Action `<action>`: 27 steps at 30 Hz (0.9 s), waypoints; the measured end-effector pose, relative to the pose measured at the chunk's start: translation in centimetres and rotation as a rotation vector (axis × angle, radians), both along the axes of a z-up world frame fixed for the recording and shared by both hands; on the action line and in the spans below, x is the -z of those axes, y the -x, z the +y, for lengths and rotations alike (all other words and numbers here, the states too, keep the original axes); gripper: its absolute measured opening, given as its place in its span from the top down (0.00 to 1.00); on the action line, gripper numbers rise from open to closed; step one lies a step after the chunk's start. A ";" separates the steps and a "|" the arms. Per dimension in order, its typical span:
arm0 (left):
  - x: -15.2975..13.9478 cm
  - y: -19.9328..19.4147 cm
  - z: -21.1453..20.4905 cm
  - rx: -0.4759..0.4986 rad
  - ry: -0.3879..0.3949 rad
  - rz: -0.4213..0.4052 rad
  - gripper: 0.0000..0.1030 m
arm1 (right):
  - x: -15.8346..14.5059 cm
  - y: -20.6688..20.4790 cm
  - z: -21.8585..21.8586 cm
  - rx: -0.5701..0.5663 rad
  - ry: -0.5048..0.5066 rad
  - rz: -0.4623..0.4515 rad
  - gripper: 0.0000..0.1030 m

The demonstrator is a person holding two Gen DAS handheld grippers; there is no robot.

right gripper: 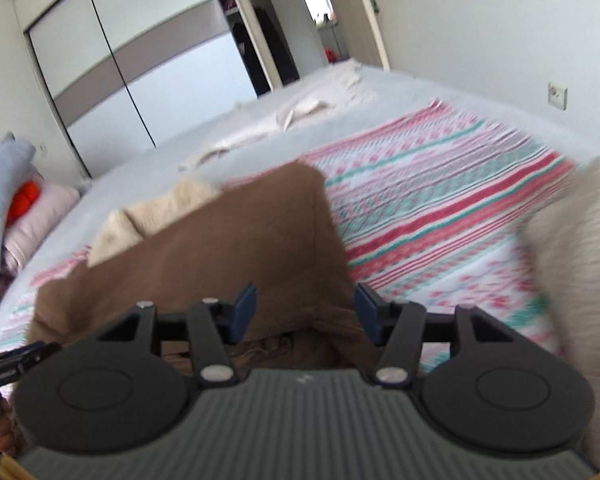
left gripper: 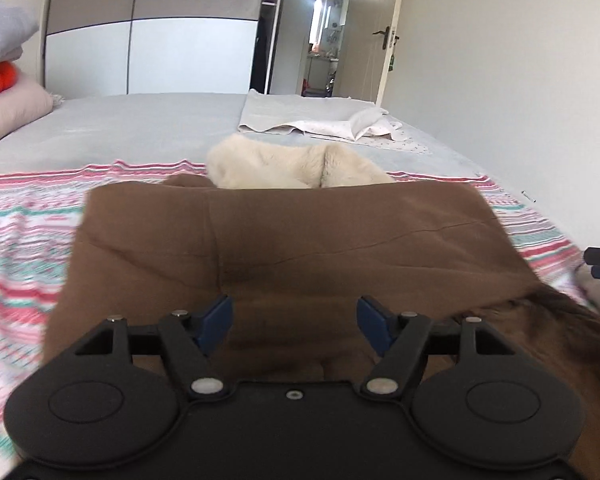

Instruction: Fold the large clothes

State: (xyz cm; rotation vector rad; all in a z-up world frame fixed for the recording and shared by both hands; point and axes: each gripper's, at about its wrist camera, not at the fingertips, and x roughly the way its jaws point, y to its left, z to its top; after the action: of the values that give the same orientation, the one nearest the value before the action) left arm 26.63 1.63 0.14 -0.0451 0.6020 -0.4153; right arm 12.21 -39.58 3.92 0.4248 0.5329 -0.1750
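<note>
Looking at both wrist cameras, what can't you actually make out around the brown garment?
- Brown garment, near edge: left wrist view, hidden behind the left tongs.
- Cream fleece: left wrist view, lower part hidden by the garment.
- Patterned blanket: right wrist view, motif lost to motion blur.
- Pale fluffy item: right wrist view, cut off by the right edge.

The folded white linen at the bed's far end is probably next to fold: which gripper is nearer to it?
Left, slightly. The left gripper faces the white linen across the brown garment; the right gripper sits farther off, angled.
</note>
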 end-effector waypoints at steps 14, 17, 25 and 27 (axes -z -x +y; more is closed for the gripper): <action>-1.0 13.8 10.1 -0.135 0.140 0.056 0.10 | 0.3 12.7 0.8 -0.033 0.032 0.060 0.53; 0.5 15.5 11.8 -0.168 0.125 0.100 0.10 | 1.5 14.4 1.6 -0.053 0.027 0.090 0.53; 4.3 19.1 17.8 -0.254 0.206 0.186 0.10 | 3.9 19.9 2.4 -0.105 0.030 0.091 0.51; 4.8 19.8 19.2 -0.221 0.281 0.219 0.10 | 4.0 21.1 2.7 -0.113 0.053 0.085 0.42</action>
State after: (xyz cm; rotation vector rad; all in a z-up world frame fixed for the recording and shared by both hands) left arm 6.80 20.83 -4.66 -0.4262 0.7421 -0.2785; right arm -8.89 -36.86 -0.06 0.3362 0.6326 -0.0985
